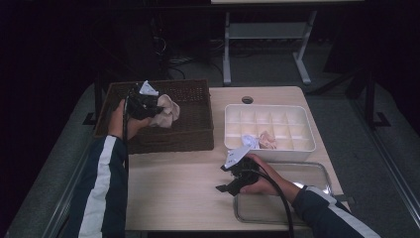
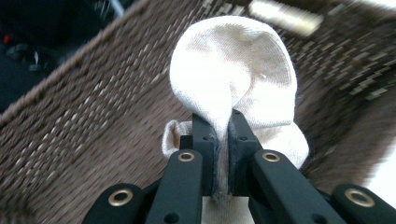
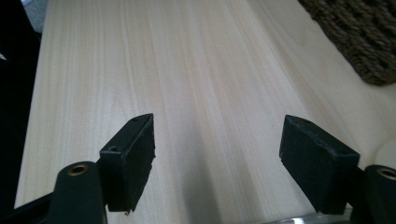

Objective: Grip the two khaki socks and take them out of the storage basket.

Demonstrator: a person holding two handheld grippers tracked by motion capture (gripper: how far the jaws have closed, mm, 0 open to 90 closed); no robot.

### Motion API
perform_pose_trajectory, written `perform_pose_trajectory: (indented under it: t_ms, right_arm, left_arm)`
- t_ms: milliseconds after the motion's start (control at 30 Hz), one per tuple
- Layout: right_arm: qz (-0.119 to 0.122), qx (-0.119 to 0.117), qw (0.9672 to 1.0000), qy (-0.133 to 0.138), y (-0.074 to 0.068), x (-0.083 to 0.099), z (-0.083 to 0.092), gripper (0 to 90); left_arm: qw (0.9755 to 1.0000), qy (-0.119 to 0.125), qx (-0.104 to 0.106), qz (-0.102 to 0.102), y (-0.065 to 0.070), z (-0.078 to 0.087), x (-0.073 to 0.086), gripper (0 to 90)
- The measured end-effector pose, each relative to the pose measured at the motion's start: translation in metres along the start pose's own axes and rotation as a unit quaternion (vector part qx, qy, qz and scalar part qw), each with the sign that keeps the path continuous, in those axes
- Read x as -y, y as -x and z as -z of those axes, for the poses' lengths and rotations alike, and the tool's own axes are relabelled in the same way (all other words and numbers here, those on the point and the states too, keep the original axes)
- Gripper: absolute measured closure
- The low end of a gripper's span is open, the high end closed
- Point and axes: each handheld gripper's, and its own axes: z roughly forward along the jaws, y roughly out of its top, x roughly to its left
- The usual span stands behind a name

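Note:
A cream sock (image 1: 166, 113) hangs over the brown wicker basket (image 1: 198, 89) at the table's back left. My left gripper (image 1: 148, 106) is shut on it. In the left gripper view the jaws pinch a fold of the sock (image 2: 233, 65) at my left gripper (image 2: 223, 119), with the basket's weave (image 2: 93, 116) behind. My right gripper (image 1: 221, 178) rests low over the table, in front of the white compartment box (image 1: 267, 151), jaws pointing left. In the right gripper view my right gripper (image 3: 217, 135) stands open with only bare wood (image 3: 187, 70) between its pads.
The white compartment box holds a white bundle (image 1: 250, 141) and a pink one (image 1: 267, 140) in its front cells. A clear shallow tray (image 1: 317, 171) lies at the front right under the right forearm. A corner of the basket (image 3: 359, 37) shows in the right gripper view.

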Motion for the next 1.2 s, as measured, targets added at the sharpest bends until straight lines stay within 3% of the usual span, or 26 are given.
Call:
perform_pose_trajectory:
  t_ms: [33,100,167,200,267,333,400,633,700,833,867,900,1000,1067,1200]
  right_arm:
    - [0.001,0.004,1.0000,-0.001,0.000,-0.001,0.001,25.8]
    - [0.003,0.013,0.9999,0.002,0.002,-0.002,0.004,25.9]
    - [0.003,0.017,0.9998,0.005,0.002,-0.003,0.006,26.0]
    - [-0.007,0.018,0.9998,0.005,0.000,-0.003,0.007,25.9]
    - [0.002,0.021,0.9997,0.007,0.002,-0.004,0.007,26.0]
    - [-0.013,0.022,0.9997,0.008,-0.001,-0.005,0.008,26.0]
    - [-0.002,0.027,0.9996,0.005,-0.001,-0.005,0.007,26.0]
    - [0.001,0.029,0.9996,0.005,-0.002,-0.005,0.008,26.0]
    - [0.004,0.031,0.9995,0.005,-0.002,-0.005,0.008,26.1]
    - [0.007,0.033,0.9994,0.002,-0.002,-0.005,0.008,26.3]
    - [0.016,0.038,0.9991,0.005,-0.001,-0.005,0.009,28.8]
    - [0.005,0.041,0.9991,0.006,-0.004,-0.006,0.009,29.5]
    - [0.005,0.043,0.9990,0.014,-0.007,-0.007,0.010,30.7]
    - [0.012,0.045,0.9989,0.010,-0.007,-0.007,0.010,31.5]
    - [0.022,0.045,0.9987,0.005,-0.007,-0.007,0.008,35.4]
  left_arm:
    - [0.9999,0.016,0.000,-0.003,0.007,0.007,0.001,83.9]
    - [0.9994,0.027,0.008,-0.021,0.021,0.018,0.002,83.9]
    - [0.9987,0.041,0.015,-0.026,0.031,0.026,0.004,83.9]
    - [0.9983,0.046,0.017,-0.031,0.037,0.030,0.004,83.9]
    - [0.9972,0.061,0.023,-0.037,0.048,0.039,0.005,83.9]
    - [0.9952,0.081,0.032,-0.043,0.060,0.050,0.007,83.9]
    - [0.9937,0.092,0.037,-0.053,0.071,0.057,0.009,83.9]
    - [0.9867,0.106,0.078,-0.096,0.114,0.074,0.023,83.9]
    - [0.9843,0.106,0.101,-0.097,0.125,0.071,0.030,83.9]
    - [0.9830,0.099,0.118,-0.100,0.137,0.064,0.039,83.8]
    - [0.9828,0.083,0.131,-0.101,0.144,0.054,0.047,83.8]
    - [0.9826,0.078,0.135,-0.101,0.146,0.051,0.049,83.8]
    - [0.9803,0.063,0.167,-0.084,0.151,0.034,0.062,83.7]
    - [0.9799,0.048,0.173,-0.087,0.157,0.023,0.070,83.5]
    - [0.9767,0.029,0.192,-0.091,0.165,0.008,0.079,83.3]
